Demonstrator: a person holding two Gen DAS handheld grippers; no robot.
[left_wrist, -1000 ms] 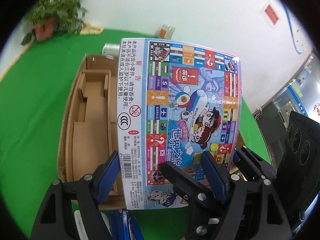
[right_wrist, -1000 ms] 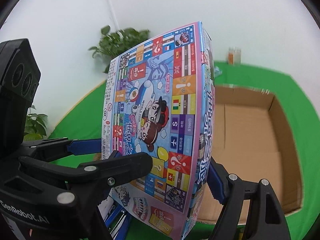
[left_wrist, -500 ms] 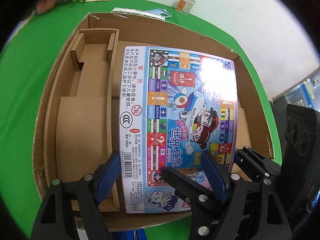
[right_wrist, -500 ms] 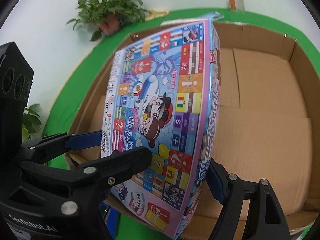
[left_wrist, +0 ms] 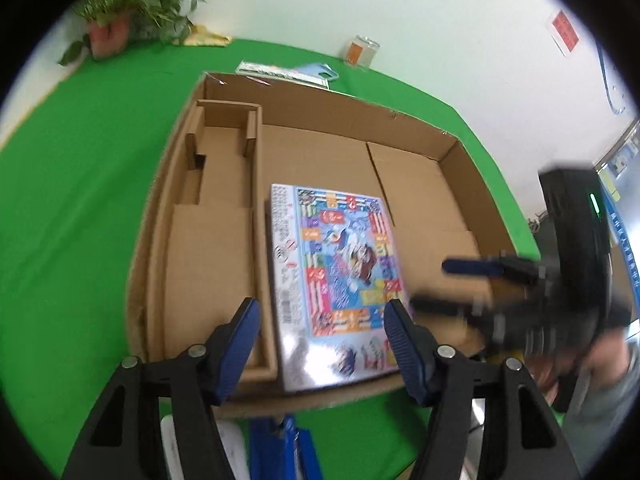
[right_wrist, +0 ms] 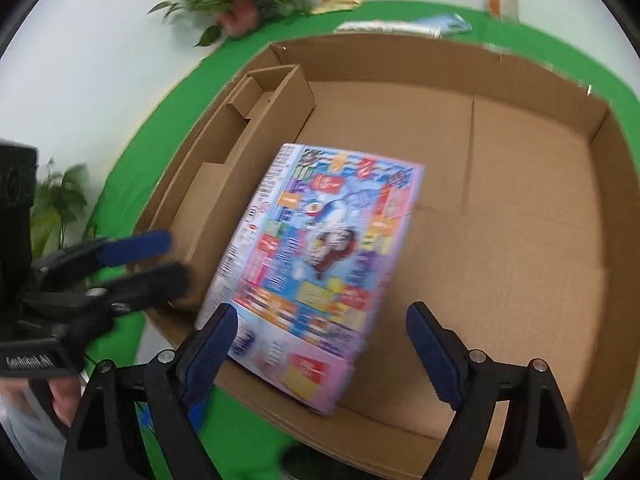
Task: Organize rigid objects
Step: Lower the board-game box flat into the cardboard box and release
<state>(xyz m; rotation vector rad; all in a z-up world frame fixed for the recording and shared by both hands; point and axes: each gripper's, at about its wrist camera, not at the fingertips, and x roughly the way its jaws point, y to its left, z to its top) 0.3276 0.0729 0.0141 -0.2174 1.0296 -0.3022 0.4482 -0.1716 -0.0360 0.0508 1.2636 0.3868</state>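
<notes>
A colourful board game box [left_wrist: 336,272] lies flat on the floor of a big open cardboard box [left_wrist: 400,184], next to its left divider. It also shows in the right wrist view [right_wrist: 316,256]. My left gripper [left_wrist: 326,340] is open and empty, just behind the game box's near end. My right gripper [right_wrist: 320,344] is open and empty, above the game box's near end. Each gripper shows in the other's view, the right one [left_wrist: 436,284] and the left one [right_wrist: 168,256], both apart from the game box.
The cardboard box [right_wrist: 520,240] has a narrow cardboard insert [left_wrist: 216,216] along its left side. Green cloth [left_wrist: 72,184] covers the table. A potted plant [left_wrist: 120,12], a small jar [left_wrist: 362,50] and flat packets [left_wrist: 288,74] stand beyond the box. Blue items [left_wrist: 288,448] lie near me.
Both grippers have let go of the game box and pulled back. The game box, held tilted over the cardboard box before, now lies flat inside it.
</notes>
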